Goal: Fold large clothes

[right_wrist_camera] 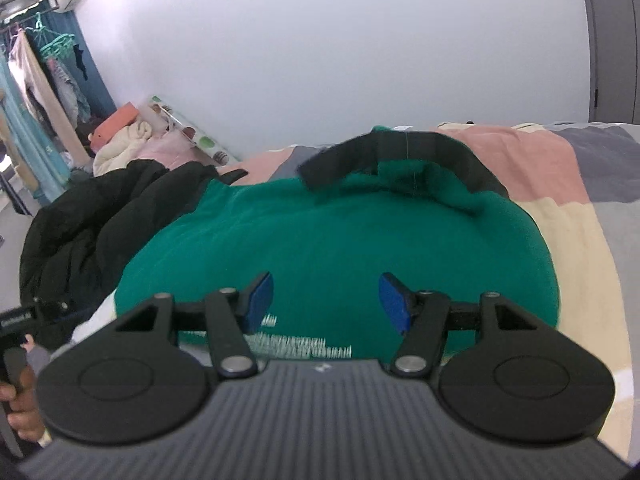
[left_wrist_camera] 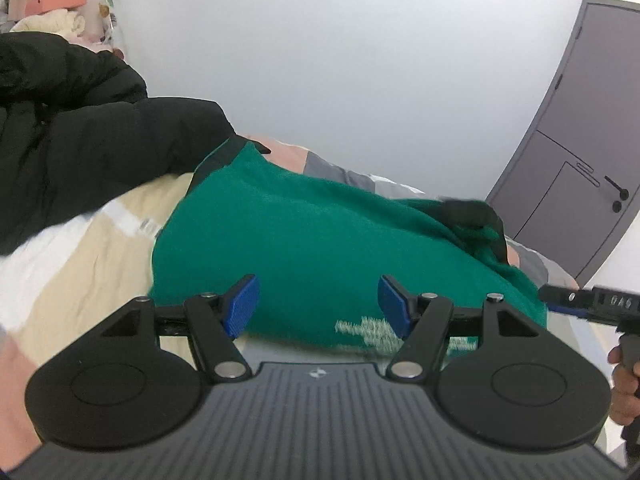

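A green sweater (left_wrist_camera: 304, 236) with black trim and pale knitted marks lies folded over on the bed; in the right wrist view the green sweater (right_wrist_camera: 340, 240) shows its black band at the far edge. My left gripper (left_wrist_camera: 318, 304) hangs open above the sweater's near part, nothing between its blue pads. My right gripper (right_wrist_camera: 326, 300) is open too, above the near edge of the sweater, its blue pads empty. The right gripper's body (left_wrist_camera: 592, 306) shows at the right edge of the left wrist view, held by a hand.
A black padded jacket (left_wrist_camera: 80, 136) lies heaped left of the sweater, also as the black jacket (right_wrist_camera: 100, 216). The bed cover (right_wrist_camera: 580, 216) has pink, cream and grey patches. A grey door (left_wrist_camera: 580, 160) stands at the right. More clothes (right_wrist_camera: 128, 136) are piled far left.
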Available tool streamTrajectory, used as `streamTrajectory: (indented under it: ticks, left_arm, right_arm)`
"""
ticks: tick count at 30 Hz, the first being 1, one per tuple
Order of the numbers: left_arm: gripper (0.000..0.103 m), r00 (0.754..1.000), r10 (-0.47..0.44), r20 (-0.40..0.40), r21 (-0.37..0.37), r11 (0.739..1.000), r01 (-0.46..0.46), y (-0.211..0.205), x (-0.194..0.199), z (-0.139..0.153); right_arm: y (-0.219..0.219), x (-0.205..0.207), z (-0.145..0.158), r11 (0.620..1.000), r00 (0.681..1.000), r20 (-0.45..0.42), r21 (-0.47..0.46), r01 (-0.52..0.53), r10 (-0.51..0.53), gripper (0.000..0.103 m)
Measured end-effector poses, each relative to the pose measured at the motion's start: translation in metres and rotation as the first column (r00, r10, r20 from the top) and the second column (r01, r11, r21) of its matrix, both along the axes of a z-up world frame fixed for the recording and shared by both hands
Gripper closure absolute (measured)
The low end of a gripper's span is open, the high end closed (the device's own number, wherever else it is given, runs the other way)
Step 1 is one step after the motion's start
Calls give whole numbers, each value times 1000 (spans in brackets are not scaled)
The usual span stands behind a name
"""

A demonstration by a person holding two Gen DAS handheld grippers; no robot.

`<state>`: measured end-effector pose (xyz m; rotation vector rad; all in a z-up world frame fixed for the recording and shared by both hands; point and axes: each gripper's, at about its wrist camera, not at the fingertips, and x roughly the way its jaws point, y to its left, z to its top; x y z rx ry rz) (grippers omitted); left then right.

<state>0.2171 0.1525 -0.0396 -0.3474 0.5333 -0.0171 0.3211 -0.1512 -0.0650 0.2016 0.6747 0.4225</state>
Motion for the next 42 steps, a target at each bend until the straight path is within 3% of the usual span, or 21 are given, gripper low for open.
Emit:
streamTrajectory:
  ticks: [4,8,10,11,15,17,21,24,27,29,31,33,35,36,38,39,41,42]
  left_arm:
    - [32,1000,6,20,-61,998,-5,-9,-18,-14]
    - [24,1000,15,12,-103,995,-14,-8,-18,-23]
    - [23,1000,23,3,-148,989,-22,-1,-11,-31]
    - [22,1000,28,-3,-179,984,-28,4,-7,-36]
    - [17,996,81,-42,-302,949,-90,27,15,-64]
    - [14,995,91,-48,-361,927,-103,38,25,-76]
    - [11,993,110,-45,-522,845,-117,61,44,-103]
    - [9,991,119,-64,-607,784,-133,73,58,-122]
    - [9,988,134,-72,-716,683,-145,88,70,-144]
    - [9,988,144,-59,-776,616,-136,96,76,-156]
    - [10,989,139,-46,-808,578,-118,103,82,-160]
    - [12,991,129,-40,-796,596,-109,104,88,-158]
    - [29,989,138,-57,-757,640,-133,102,91,-155]
    - [35,987,144,-67,-735,662,-146,100,91,-153]
    - [56,987,150,-61,-730,667,-147,99,91,-151]
    - [60,987,150,-55,-737,661,-142,99,90,-150]
    - [71,988,150,-46,-747,651,-133,100,88,-149]
    - [73,987,153,-45,-739,659,-136,100,86,-149]
  right_arm:
    - [-10,-21,-7,999,1000,5,28,24,-24,42]
    - [-18,-27,-27,993,995,-73,83,78,-72,41]
    - [-20,-23,-38,985,987,-131,129,114,-97,27]
    - [-21,-19,-44,977,981,-161,162,138,-112,18]
    - [-30,2,-70,931,945,-284,273,242,-162,19]
    - [-39,12,-88,878,903,-371,330,348,-218,17]
    - [-52,40,-124,751,833,-502,452,481,-232,17]
    - [-55,54,-143,702,810,-524,472,533,-263,16]
    - [-54,67,-159,655,822,-521,542,526,-229,13]
    - [-54,79,-161,663,851,-476,567,489,-222,12]
    - [-52,85,-164,657,860,-462,582,479,-217,10]
    - [-46,88,-166,668,874,-434,587,457,-217,10]
    - [-41,90,-166,685,885,-411,582,438,-217,11]
    - [-40,91,-165,688,888,-405,582,433,-217,16]
    - [-48,90,-161,699,892,-398,575,425,-215,31]
    - [-50,90,-158,709,894,-394,567,419,-213,42]
    - [-51,86,-149,733,906,-368,555,393,-208,52]
    - [-50,83,-144,745,913,-351,548,380,-208,55]
